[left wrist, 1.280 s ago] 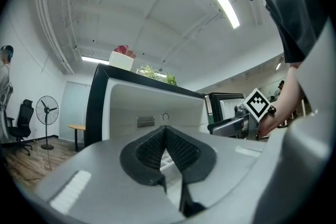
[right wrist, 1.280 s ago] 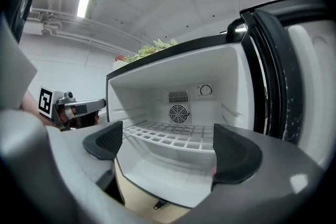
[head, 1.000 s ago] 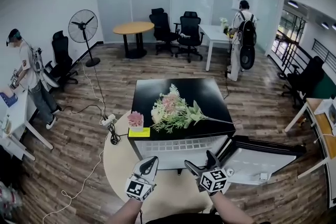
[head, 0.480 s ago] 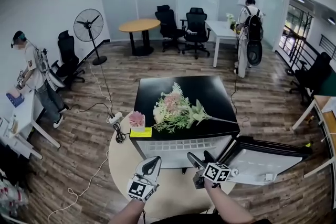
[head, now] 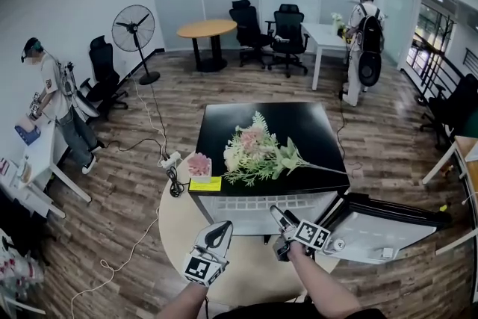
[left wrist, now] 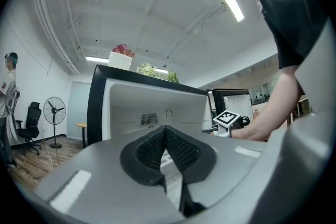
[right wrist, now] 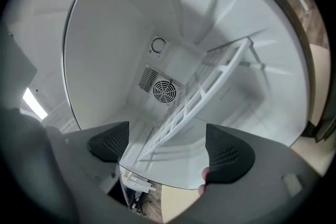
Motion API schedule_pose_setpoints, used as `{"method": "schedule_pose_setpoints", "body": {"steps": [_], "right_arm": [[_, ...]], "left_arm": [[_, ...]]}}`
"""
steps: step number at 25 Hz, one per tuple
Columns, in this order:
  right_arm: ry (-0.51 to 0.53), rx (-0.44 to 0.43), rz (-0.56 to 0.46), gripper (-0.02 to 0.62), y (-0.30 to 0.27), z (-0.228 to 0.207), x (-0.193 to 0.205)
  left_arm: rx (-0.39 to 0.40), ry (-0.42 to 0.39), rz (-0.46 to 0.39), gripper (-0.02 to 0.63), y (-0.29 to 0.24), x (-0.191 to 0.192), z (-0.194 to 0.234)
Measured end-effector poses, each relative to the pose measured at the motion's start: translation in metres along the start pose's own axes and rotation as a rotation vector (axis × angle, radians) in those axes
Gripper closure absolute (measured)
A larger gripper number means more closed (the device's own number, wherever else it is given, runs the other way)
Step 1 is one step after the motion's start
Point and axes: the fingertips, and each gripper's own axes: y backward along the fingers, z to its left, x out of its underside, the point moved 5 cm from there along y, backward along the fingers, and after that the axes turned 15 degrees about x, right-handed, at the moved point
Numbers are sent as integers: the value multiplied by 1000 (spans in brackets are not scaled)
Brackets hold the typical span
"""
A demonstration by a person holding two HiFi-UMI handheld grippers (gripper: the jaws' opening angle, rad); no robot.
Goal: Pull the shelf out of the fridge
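The shelf sits inside the fridge, a white wire rack across the white compartment. It lies in front of the round fan grille on the fridge's back wall. In the right gripper view it shows nearly edge-on, as a slanted line from the lower left near the jaws up to the right, deeper in.

The right gripper is at the fridge's open front and points into the compartment, so it is the nearer one to the shelf. Its jaws stand wide and have just been closing a little. The near end of the shelf shows in the gap between them, but neither pad touches it.

The shelf lies straight ahead of these jaws and slightly to their left side. Its plane is slanted against the line on which they close, so I judge the wrist must roll further before one jaw can go over the rack and one under.

The left gripper hangs back outside the fridge front, level, with its jaws together on nothing. The fridge door stands swung open to the right of the fridge.
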Motion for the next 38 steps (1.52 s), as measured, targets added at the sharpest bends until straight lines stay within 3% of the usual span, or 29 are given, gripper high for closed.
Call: {"method": "schedule_pose_setpoints", "body": {"steps": [3,9,14,18,23,27,38], "right_arm": [[-80,-11,25,133,-12,-2,0],[-226,-26,59,225,-28,-10,0],[-430,-26,109,251,-36,-17,6],[-456,-66,102,329,-43,-18,4],[-530,-39,108,402,-43,-21,3],[-557,-67,103,557,-45,-20,0],[-590,-58,83,557,-45,-22,2]], "left_arm": [[-8,5,7,606,3,4,0],[-30,18,23,606,10,7,1],[-28,20,36,606,13,11,1],[-27,25,45,606,12,13,2],[-25,38,43,606,9,15,2],[-19,53,47,606,7,14,1],[-14,28,39,606,15,13,3]]}}
